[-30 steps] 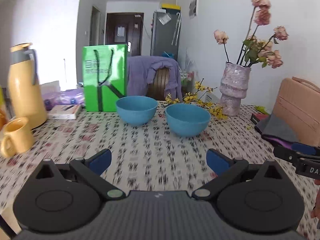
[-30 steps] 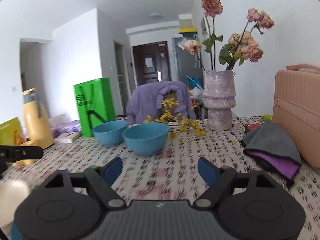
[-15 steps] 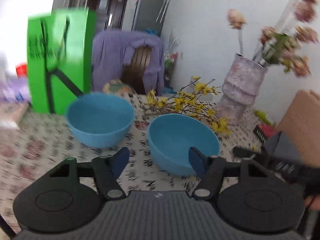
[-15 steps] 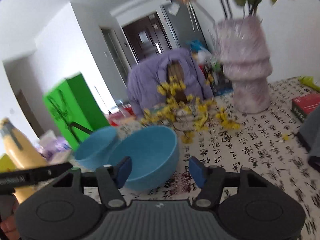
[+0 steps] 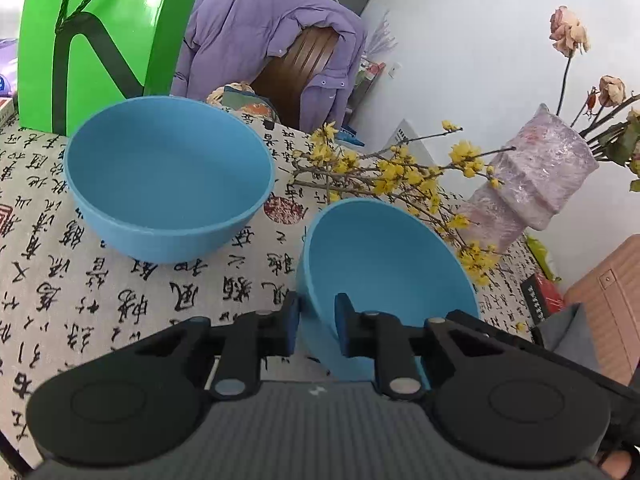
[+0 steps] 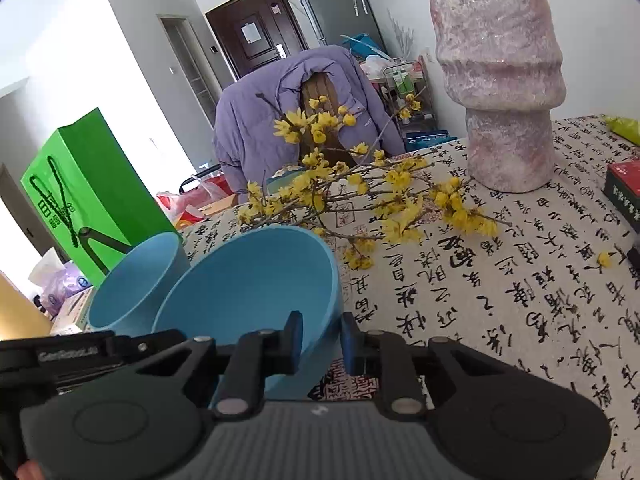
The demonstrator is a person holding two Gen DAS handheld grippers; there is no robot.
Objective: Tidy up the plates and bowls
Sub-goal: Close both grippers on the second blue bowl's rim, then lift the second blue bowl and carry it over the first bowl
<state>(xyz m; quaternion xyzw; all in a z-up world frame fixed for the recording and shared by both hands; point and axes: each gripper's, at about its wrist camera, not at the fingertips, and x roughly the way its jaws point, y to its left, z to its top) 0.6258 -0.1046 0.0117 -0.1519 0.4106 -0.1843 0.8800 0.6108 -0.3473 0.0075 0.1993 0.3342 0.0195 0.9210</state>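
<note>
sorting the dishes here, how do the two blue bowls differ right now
The near bowl is tipped on its side; the far bowl sits upright on the tablecloth. The near bowl's rim lies between the closing jaws of both the left gripper and the right gripper; nothing grips the far bowl. The near bowl lies against the yellow blossom branches, the far bowl by the green bag. Both look the same blue and shape.

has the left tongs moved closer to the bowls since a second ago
Yes. The left tongs have come forward across the table toward the vase, and their jaws are closing on the rim of the nearer blue bowl.
</note>
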